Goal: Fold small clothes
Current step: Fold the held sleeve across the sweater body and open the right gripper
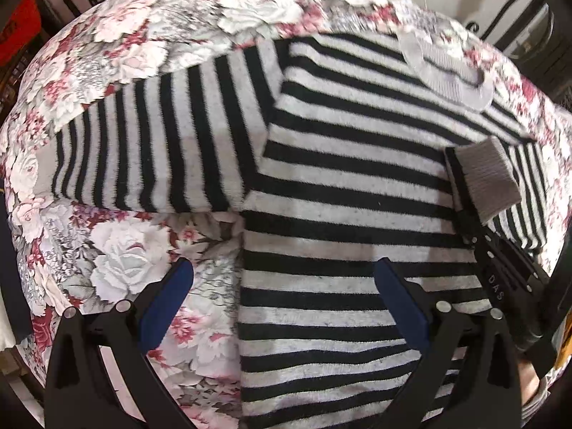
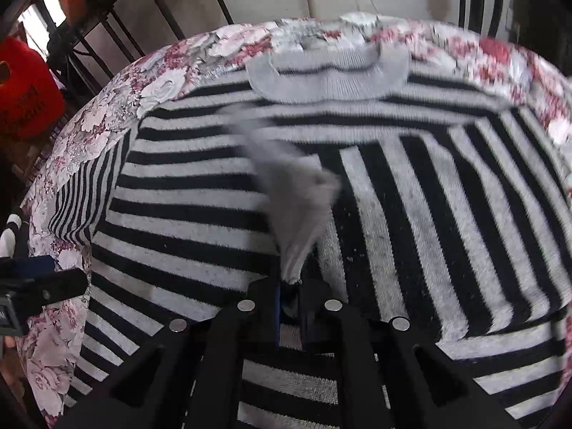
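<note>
1. Floral cloth (image 1: 118,268): patterned cover over the bench, visible on all sides of the garment.
2. Left sleeve (image 1: 143,143): striped black and white, spread outward on the cloth, not yet folded.
3. Left claw (image 1: 282,286): blue-padded fingers wide apart, holding nothing, poised above the sweater's left side seam. Judgement: keep it low and ready to pin the body if the fabric drags.
4. Striped sweater (image 1: 339,214): lies flat, grey collar (image 1: 461,75) at the far edge.
5. Right claw (image 2: 287,298): closed on the grey cuff (image 2: 296,207) of the right sleeve (image 2: 447,221), which is drawn over the chest.
6. Handling note, as judgement: carry the cuff straight across, lay the sleeve flat without twist, and release only once it rests squarely on the body.
</note>
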Tool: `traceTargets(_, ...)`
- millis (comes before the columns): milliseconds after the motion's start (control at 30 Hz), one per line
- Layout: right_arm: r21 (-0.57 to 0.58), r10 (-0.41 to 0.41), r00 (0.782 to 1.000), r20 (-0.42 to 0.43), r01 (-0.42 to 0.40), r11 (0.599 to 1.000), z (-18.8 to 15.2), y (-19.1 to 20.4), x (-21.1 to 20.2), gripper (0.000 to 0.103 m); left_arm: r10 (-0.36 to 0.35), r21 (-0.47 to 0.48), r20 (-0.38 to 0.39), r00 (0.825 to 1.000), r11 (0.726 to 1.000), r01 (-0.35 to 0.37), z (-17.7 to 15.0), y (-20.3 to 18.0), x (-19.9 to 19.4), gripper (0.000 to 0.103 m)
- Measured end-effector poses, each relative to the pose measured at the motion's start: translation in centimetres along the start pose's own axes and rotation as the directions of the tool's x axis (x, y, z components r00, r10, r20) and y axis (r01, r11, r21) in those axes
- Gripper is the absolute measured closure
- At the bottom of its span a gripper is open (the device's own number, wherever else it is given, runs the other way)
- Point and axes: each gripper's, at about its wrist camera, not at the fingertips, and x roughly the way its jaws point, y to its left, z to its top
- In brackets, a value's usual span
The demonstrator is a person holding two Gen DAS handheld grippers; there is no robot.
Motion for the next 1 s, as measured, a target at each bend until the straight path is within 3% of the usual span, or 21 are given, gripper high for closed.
traceTargets(67, 0.022, 0.027, 1.0, -0.008, -0.027, 0.999, 0.2, -0.4, 0.0, 0.091, 0.0, 0.01, -0.014, 1.0, 1.0, 0.0, 0.1, -0.8, 0.4, 0.004)
traceTargets(267, 0.049, 0.156, 0.987, -0.037, -0.154, 0.987, 0.0, -0.9, -0.8, 0.059, -0.001, 0.037, -0.017, 1.0, 0.999, 0.002, 0.9, -3.7, 1.1, 0.004)
traceTargets(300, 0.044, 0.176, 0.984, -0.04, -0.174, 0.984, -0.1, -0.9, -1.4, 0.063, -0.01, 0.041, -0.018, 1.0, 0.999, 0.011, 1.1, -4.2, 1.2, 0.005)
traceTargets(467, 0.114, 0.207, 0.978, -0.018, -0.203, 0.973, -0.1, -4.5, -4.2, 0.061, -0.08, 0.007, -0.046, 0.996, 0.997, 0.081, 2.2, -5.4, 2.8, 0.005)
traceTargets(567, 0.16, 0.205, 0.977, 0.048, -0.211, 0.964, 0.3, -7.7, -6.2, 0.061, -0.154, -0.013, -0.054, 0.987, 0.988, 0.153, 2.8, -6.2, 3.8, 0.005)
traceTargets(633, 0.216, 0.174, 0.979, 0.107, -0.194, 0.957, 0.6, -10.4, -7.5, 0.061, -0.144, 0.001, -0.058, 0.988, 0.989, 0.145, 2.9, -6.8, 4.7, 0.005)
traceTargets(667, 0.253, 0.162, 0.978, 0.132, -0.191, 0.948, 0.8, -11.8, -8.0, 0.063, -0.125, 0.011, -0.056, 0.991, 0.992, 0.126, 2.9, -7.0, 5.2, 0.005)
traceTargets(700, 0.308, 0.146, 0.977, 0.159, -0.189, 0.932, 1.1, -13.7, -8.4, 0.075, -0.105, 0.022, -0.048, 0.993, 0.994, 0.106, 3.0, -7.3, 5.6, 0.005)
traceTargets(767, 0.385, 0.136, 0.973, 0.186, -0.199, 0.901, 1.6, -16.4, -8.5, 0.089, -0.059, 0.053, -0.008, 0.998, 0.997, 0.059, 3.3, -7.5, 6.2, 0.004)
traceTargets(867, 0.432, 0.123, 0.975, 0.183, -0.192, 0.881, 1.8, -18.5, -7.5, 0.093, 0.017, 0.111, 0.047, 0.999, 0.994, -0.022, 3.7, -8.9, 6.2, 0.004)
traceTargets(900, 0.44, 0.096, 0.985, 0.143, -0.15, 0.885, 1.8, -18.7, -6.6, 0.103, 0.034, 0.125, 0.057, 0.998, 0.991, -0.041, 3.9, -9.3, 6.1, 0.004)
traceTargets(933, 0.455, 0.067, 0.993, 0.101, -0.106, 0.884, 1.6, -19.2, -5.5, 0.103, 0.051, 0.14, 0.069, 0.996, 0.988, -0.06, 4.0, -9.6, 6.1, 0.004)
traceTargets(967, 0.481, 0.062, 0.995, 0.081, -0.094, 0.872, 1.2, -20.0, -4.6, 0.103, 0.068, 0.152, 0.081, 0.994, 0.985, -0.079, 4.1, -10.1, 5.9, 0.004)
traceTargets(1000, 0.525, 0.099, 0.991, 0.093, -0.133, 0.841, 0.6, -21.0, -3.8, 0.103, 0.096, 0.166, 0.099, 0.99, 0.98, -0.111, 4.3, -10.3, 5.9, 0.004)
